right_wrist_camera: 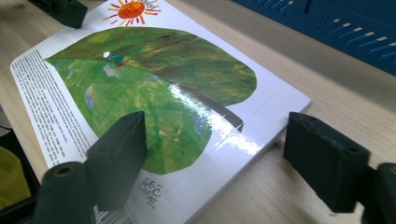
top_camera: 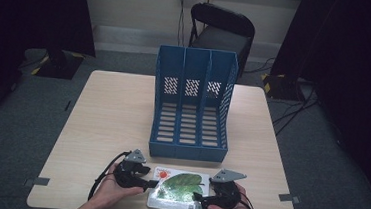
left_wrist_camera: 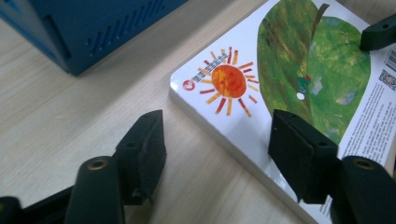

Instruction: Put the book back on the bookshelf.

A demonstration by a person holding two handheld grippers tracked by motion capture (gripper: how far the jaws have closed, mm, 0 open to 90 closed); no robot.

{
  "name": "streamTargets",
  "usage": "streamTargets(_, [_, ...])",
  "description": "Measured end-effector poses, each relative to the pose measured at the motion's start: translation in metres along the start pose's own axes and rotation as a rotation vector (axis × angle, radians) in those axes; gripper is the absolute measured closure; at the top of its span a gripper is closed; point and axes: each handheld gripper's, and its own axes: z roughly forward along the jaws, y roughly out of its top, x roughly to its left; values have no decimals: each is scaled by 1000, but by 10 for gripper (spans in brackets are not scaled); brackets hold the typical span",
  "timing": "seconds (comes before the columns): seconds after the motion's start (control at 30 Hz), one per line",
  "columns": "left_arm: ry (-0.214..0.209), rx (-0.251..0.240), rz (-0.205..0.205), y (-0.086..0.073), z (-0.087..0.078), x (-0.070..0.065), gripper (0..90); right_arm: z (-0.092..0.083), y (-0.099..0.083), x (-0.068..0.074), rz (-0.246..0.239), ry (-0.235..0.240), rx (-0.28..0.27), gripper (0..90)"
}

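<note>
A picture book (top_camera: 180, 190) lies flat near the table's front edge, its white cover showing a big green leaf and an orange sun. My left gripper (top_camera: 149, 183) is open at the book's left end. In the left gripper view (left_wrist_camera: 219, 156) one jaw is over the bare table and the other over the book (left_wrist_camera: 280, 70). My right gripper (top_camera: 201, 201) is open at the book's right end. In the right gripper view (right_wrist_camera: 219, 158) its jaws straddle the corner of the book (right_wrist_camera: 154, 79), one above the cover, one past the edge.
A blue three-slot file rack (top_camera: 193, 105) stands upright at the table's middle, its open front just behind the book; it also appears as the rack (left_wrist_camera: 88, 28) and the rack (right_wrist_camera: 336, 28). A black chair (top_camera: 222, 29) sits beyond the wooden table (top_camera: 112, 114).
</note>
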Motion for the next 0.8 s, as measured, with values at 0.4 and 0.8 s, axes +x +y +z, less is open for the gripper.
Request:
streamTargets(0.4, [18, 4, -4, 1, -2, 5, 436, 11, 9, 5, -11, 29, 8, 127])
streamTargets(0.8, [64, 18, -56, -4, -17, 25, 424, 31, 20, 13, -32, 48, -15, 120])
